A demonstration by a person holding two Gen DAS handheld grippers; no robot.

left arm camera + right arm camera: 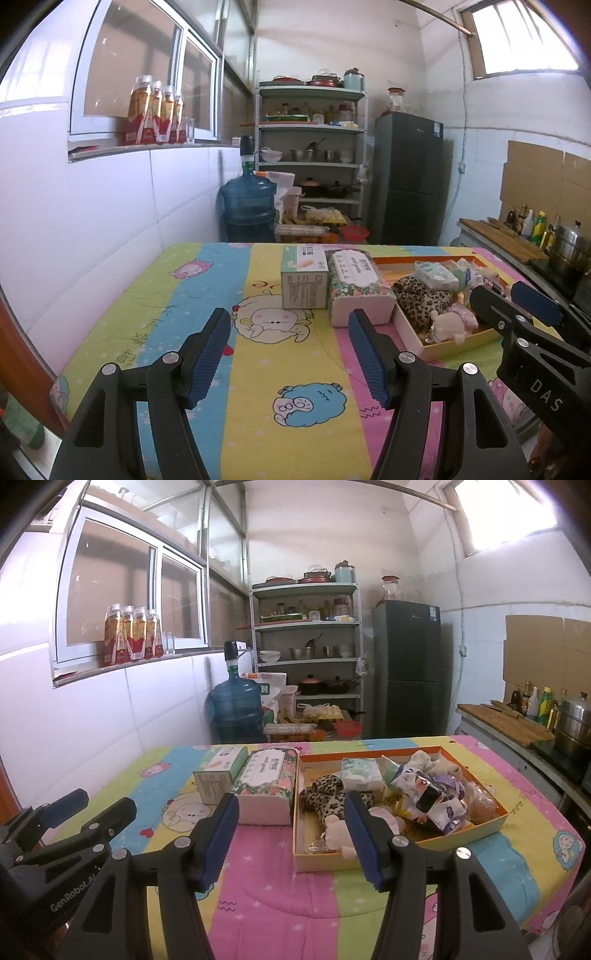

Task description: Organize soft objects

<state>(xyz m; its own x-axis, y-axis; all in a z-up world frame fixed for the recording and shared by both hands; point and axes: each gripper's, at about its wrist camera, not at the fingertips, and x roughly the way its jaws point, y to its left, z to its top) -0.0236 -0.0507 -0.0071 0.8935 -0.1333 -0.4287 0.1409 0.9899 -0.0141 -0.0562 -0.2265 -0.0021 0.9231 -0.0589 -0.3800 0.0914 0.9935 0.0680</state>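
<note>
An orange shallow box (491,825) on the cartoon-print table holds soft things: a leopard-print cloth (325,794), a pink plush toy (334,830), a tissue pack (360,773) and crinkly packets (428,794). The box also shows in the left wrist view (454,345). A floral tissue pack (266,782) and a green-white carton (218,771) stand left of it. My right gripper (291,830) is open and empty, just in front of the box. My left gripper (288,354) is open and empty over the table, left of the box.
The table (155,295) stands against a white tiled wall on the left. Behind it are a blue water jug (247,206), a metal shelf (310,162) and a dark fridge (406,177). A counter with bottles and a steel pot (572,723) runs along the right.
</note>
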